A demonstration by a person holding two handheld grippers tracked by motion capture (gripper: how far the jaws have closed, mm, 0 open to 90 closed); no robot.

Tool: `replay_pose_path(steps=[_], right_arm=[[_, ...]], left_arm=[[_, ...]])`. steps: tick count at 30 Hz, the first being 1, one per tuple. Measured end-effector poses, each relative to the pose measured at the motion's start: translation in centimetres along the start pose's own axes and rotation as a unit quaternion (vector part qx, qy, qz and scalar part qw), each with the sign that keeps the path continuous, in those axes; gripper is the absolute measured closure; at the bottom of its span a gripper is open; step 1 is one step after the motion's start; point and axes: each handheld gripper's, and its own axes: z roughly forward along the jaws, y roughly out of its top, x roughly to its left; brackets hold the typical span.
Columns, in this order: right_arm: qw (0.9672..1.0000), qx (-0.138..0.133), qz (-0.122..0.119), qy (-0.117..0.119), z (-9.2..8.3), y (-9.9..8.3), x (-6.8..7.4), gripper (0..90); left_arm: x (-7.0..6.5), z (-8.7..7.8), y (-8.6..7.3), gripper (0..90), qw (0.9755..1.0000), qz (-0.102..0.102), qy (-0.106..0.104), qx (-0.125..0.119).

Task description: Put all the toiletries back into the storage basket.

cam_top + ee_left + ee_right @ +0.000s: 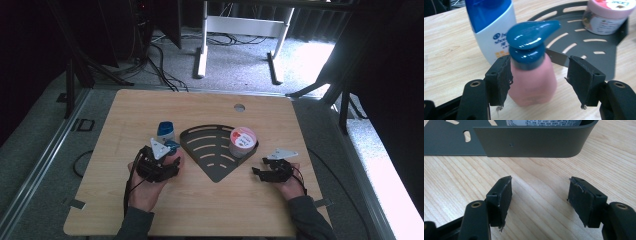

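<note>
A pink pump bottle [532, 82] with a dark blue pump head stands on the table between the jaws of my left gripper [539, 77]. The left pad sits against its side and the right pad stands clear of it, so the gripper is open. In the high view this gripper [172, 151] is left of the dark fan-shaped rack [210, 150]. A white shampoo bottle [491, 27] with a blue cap stands just behind the pink one. My right gripper [540, 197] is open over bare wood, facing the rack's curved wall [531, 142]. From above, it [260, 166] lies at the rack's right.
A jar with a pink lid [242, 141] stands in the rack's right corner. The wooden table [200, 210] has a round hole [239, 107] near its far edge. Cables and a white desk frame [240, 25] are on the floor beyond.
</note>
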Motion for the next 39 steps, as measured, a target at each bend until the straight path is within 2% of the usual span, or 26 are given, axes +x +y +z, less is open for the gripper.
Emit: replay_pose_path(steps=[4, 12, 18, 20, 21, 23, 24, 32, 39], right_arm=[[1.0, 0.0, 0.0, 0.0, 0.0, 0.0, 0.0, 35.0], [1.0, 0.0, -0.001, 0.001, 0.0, 0.0, 0.0, 35.0], [1.0, -0.001, -0.001, 0.001, 0.0, 0.0, 0.0, 34.9], [1.0, -0.001, -0.001, 0.001, 0.0, 0.0, 0.0, 34.9], [1.0, -0.001, -0.001, 0.001, 0.0, 0.0, 0.0, 34.9], [1.0, -0.001, -0.002, 0.001, 0.0, 0.0, 0.0, 34.9], [1.0, -0.001, -0.001, 0.001, 0.0, 0.0, 0.0, 34.9], [1.0, -0.001, -0.002, 0.002, 0.0, 0.0, 0.0, 34.9], [1.0, -0.002, -0.002, 0.002, 0.0, 0.0, 0.0, 34.8]], left_arm=[[0.3, 0.8, 0.2, 34.0, 0.9998, -0.013, 0.012, -0.001], [0.7, 2.2, 0.5, 34.1, 0.9996, -0.029, 0.003, 0.003], [0.9, 2.8, 0.8, 39.0, 0.9993, -0.037, -0.005, 0.001], [0.9, 3.0, 0.9, 39.2, 0.999, -0.043, -0.01, 0.001], [1.0, 3.2, 1.1, 39.2, 0.9985, -0.052, -0.015, 0.0], [1.1, 3.3, 1.1, 40.6, 0.9984, -0.054, -0.016, -0.001], [1.2, 3.3, 1.2, 41.2, 0.9978, -0.063, -0.02, -0.006], [1.3, 3.5, 1.3, 46.7, 0.9973, -0.07, -0.013, -0.017], [1.2, 3.6, 1.3, 50.2, 0.997, -0.073, -0.015, -0.02]])
